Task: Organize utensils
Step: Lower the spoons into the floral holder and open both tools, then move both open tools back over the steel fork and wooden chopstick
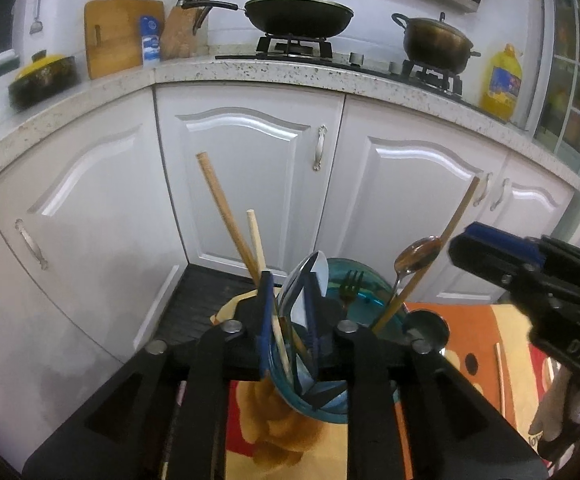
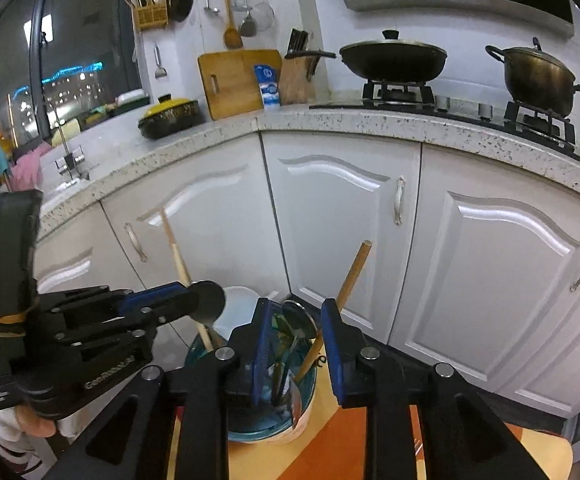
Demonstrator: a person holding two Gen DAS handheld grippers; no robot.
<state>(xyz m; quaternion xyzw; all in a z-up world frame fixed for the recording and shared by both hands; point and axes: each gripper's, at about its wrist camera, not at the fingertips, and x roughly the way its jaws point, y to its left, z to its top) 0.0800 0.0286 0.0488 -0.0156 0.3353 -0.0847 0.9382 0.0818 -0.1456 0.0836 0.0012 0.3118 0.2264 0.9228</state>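
Note:
A blue glass holder stands on an orange and yellow cloth and holds wooden chopsticks, a fork and a metal spoon. My left gripper is shut on the holder's near rim, with a white spoon beside its fingers. It shows at the left of the right wrist view. My right gripper is open and empty just above the holder. It shows at the right of the left wrist view.
White cabinet doors and a speckled counter stand behind. A wok, a pot, a knife block, a cutting board and a yellow oil bottle sit on the counter. A chopstick lies on the cloth.

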